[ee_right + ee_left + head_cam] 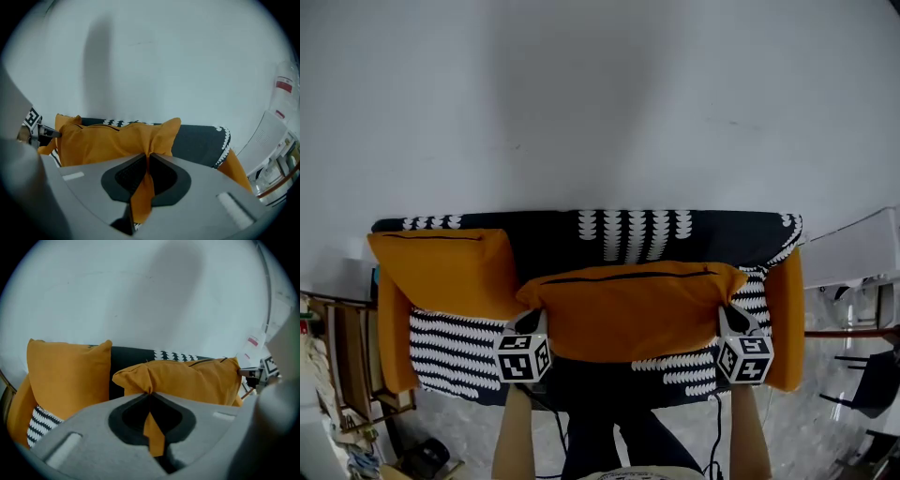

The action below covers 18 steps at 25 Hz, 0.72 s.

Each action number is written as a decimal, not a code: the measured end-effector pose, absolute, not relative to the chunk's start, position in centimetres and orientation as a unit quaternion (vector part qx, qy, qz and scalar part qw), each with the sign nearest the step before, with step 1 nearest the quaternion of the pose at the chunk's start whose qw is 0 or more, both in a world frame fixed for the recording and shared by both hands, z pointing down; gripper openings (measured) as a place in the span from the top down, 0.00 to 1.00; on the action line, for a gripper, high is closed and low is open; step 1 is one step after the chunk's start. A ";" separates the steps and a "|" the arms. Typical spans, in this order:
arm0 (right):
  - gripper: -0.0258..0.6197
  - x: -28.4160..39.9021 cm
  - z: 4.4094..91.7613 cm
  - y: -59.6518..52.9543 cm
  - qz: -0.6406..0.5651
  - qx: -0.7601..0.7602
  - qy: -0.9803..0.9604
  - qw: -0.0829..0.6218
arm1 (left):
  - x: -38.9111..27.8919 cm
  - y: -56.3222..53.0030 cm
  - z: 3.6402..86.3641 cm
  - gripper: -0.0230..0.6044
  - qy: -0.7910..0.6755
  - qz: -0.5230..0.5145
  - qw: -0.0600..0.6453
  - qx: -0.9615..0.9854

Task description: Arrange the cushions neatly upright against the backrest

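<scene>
Mustard-orange fabric is bunched in both grippers. The cushion (633, 309) hangs stretched between them in front of the middle of the backrest (548, 239), with its zip edge uppermost. The left gripper (149, 391) is pinched tight on the cushion's left corner, and a tongue of cloth trails down between its jaws. The right gripper (146, 152) is clamped the same way on the right corner, with a longer fold of cloth caught in it. I cannot tell whether the cushion's lower edge clears the seat (450, 352).

A second cushion (450, 272) of the same orange stands upright against the backrest at the far left end of the sofa (731, 230). From the left gripper's side, a dark strip of backrest shows between the two cushions.

The sofa wears a dark cover with white scalloped print, and the seat is striped black and white. An orange arm (786, 319) closes off its right end. A plain white wall (600, 94) rises behind it, and a grey marbled floor (825, 422) lies near its right end.
</scene>
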State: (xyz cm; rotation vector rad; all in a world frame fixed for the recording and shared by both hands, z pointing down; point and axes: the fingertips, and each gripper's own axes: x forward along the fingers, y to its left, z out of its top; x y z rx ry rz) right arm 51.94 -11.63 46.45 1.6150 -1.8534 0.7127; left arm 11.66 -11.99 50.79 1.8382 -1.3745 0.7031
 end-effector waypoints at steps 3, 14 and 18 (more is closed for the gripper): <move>0.90 51.9 44.9 -13.4 0.262 0.612 -0.696 0.271 | 11.7 -14.5 49.0 0.95 -0.528 0.272 0.345 0.727; 0.91 51.5 43.5 -17.0 0.252 0.635 -0.696 0.223 | 11.3 -20.0 47.7 0.95 -0.517 0.276 0.309 0.749; 0.91 50.5 46.1 -16.8 0.261 0.620 -0.698 0.245 | 10.2 -19.7 50.6 0.94 -0.513 0.300 0.327 0.735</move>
